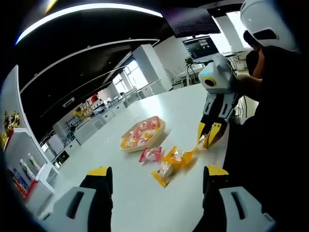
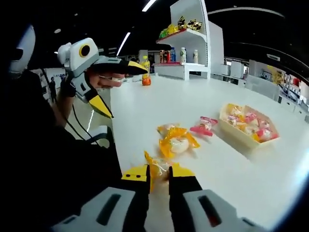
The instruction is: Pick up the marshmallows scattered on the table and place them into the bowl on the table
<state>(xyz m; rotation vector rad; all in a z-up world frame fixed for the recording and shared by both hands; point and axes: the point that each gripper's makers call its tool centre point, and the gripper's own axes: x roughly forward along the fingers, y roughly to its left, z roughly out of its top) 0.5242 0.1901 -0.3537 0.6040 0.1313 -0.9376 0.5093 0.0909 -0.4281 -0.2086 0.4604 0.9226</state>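
Observation:
A shallow wooden bowl (image 1: 145,143) (image 2: 235,137) on the white table holds several pink and yellow marshmallow packets. Beside it lie a pink packet (image 1: 150,154) (image 2: 203,125) and two orange-yellow packets (image 1: 178,156) (image 1: 163,174) (image 2: 176,142). My right gripper (image 2: 158,175) (image 1: 208,137) is shut on another yellow packet (image 2: 157,166) near the table's edge, by the person. My left gripper (image 1: 157,171) (image 2: 119,89) stands open, raised above the table with nothing between its jaws.
A person in dark clothes (image 1: 270,121) stands at the table's edge. An orange bottle (image 2: 146,67) sits at the table's far end, with a white shelf of bottles (image 2: 186,58) behind it. Counters and shelving (image 1: 87,121) line the room beyond the table.

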